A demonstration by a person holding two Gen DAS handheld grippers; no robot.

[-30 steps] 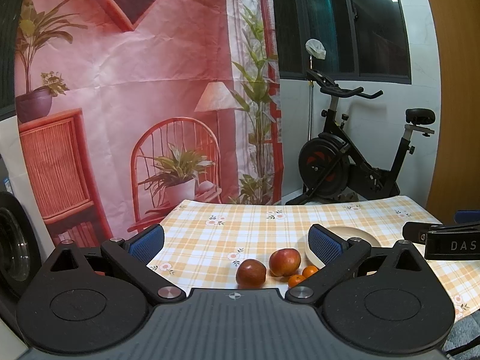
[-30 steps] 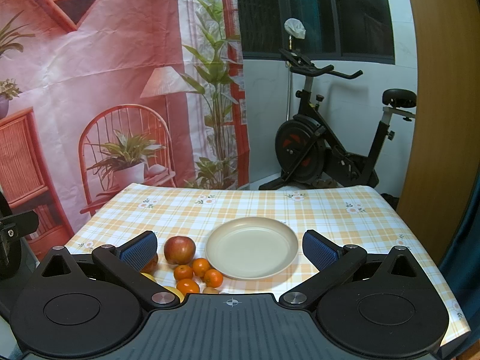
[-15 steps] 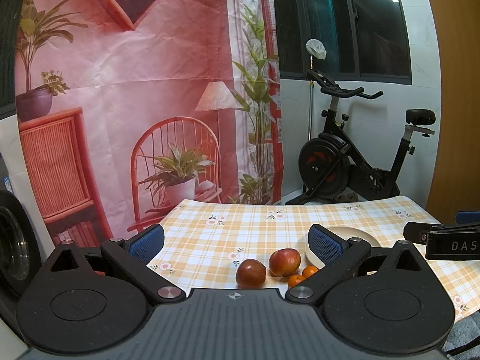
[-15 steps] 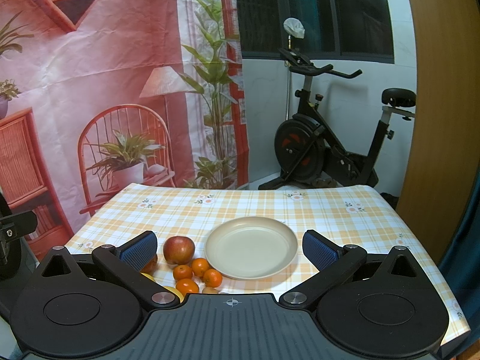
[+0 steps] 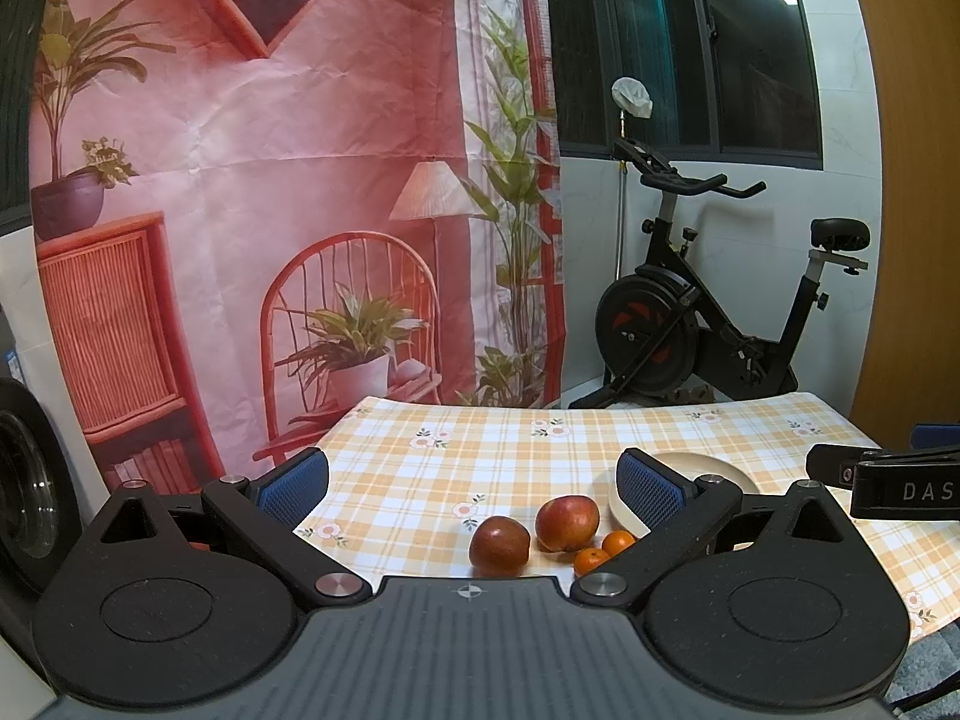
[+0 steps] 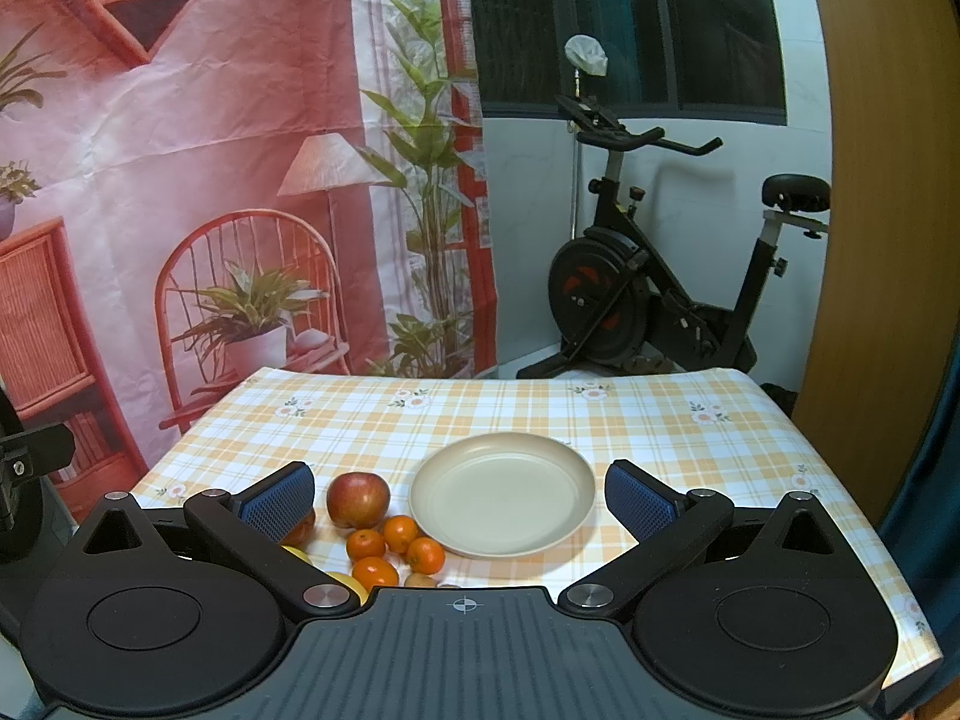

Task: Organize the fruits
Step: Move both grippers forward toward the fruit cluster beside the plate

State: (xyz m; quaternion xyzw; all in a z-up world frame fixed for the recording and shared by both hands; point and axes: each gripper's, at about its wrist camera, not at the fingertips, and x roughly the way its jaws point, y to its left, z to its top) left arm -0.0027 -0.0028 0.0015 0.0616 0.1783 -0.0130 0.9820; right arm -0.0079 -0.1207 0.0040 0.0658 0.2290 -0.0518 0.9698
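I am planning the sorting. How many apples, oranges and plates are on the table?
Apples: 2
Oranges: 4
Plate: 1
Total: 7
Half-hidden yellow fruit not counted.

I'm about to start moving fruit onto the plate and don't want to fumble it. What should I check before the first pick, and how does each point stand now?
1. Plate empty and ready: ok.
2. Right gripper open, nothing held: ok.
3. Left gripper open, nothing held: ok.
4. Red apple free to grasp: ok, it sits apart from the plate, though the tangerines crowd its near side.
5. Second apple reachable by the left gripper: ok, it lies between its fingers' line of approach.
6. Yellow fruit at the near edge: cannot tell, mostly hidden behind the right gripper body.
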